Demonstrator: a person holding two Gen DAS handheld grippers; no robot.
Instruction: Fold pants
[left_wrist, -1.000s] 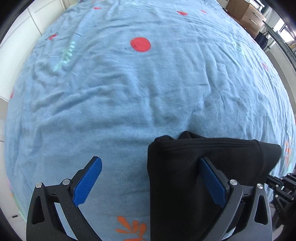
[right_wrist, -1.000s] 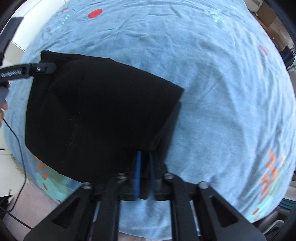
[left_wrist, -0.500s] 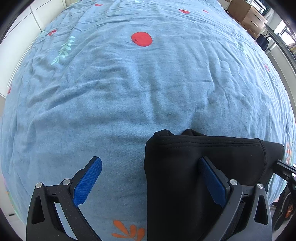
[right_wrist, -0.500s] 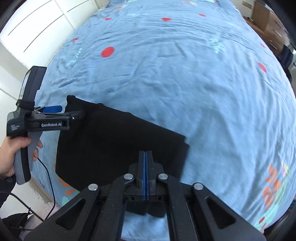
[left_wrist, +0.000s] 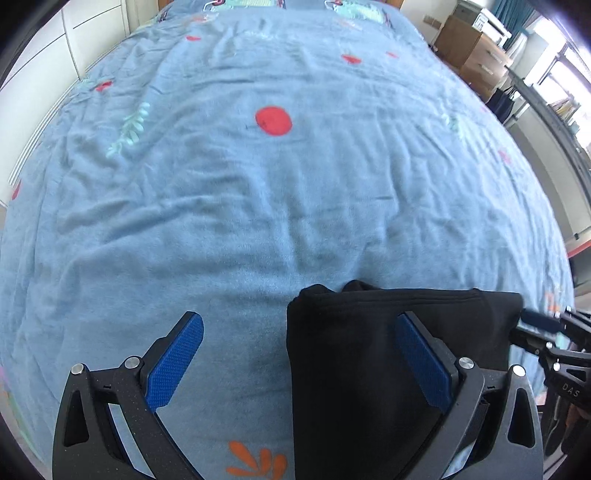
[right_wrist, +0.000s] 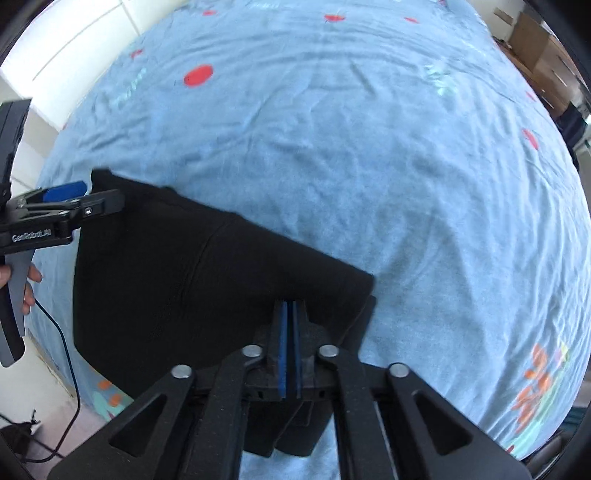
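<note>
The black pants (left_wrist: 369, 369) lie folded into a compact rectangle near the front edge of the bed. My left gripper (left_wrist: 297, 319) is open and straddles their left edge, with its right finger (left_wrist: 421, 362) over the cloth and its left finger (left_wrist: 177, 354) over bare sheet. In the right wrist view the pants (right_wrist: 184, 288) spread to the left. My right gripper (right_wrist: 290, 306) is shut over their near right corner, blue pads pressed together, and no cloth shows between them. The left gripper (right_wrist: 74, 199) sits at the pants' far left corner, and a hand (right_wrist: 27, 284) holds it.
The blue bedsheet (left_wrist: 277, 221) with red dots and leaf prints stretches far ahead, wrinkled. White cupboards (right_wrist: 74, 33) stand to the left, with cardboard boxes and drawers (left_wrist: 472, 51) at the far right. A cable (right_wrist: 70, 369) hangs off the bed's left edge.
The right gripper's pads went from a narrow gap to fully together, and its view tilted up and back. The left gripper rose slightly. The pants have not moved.
</note>
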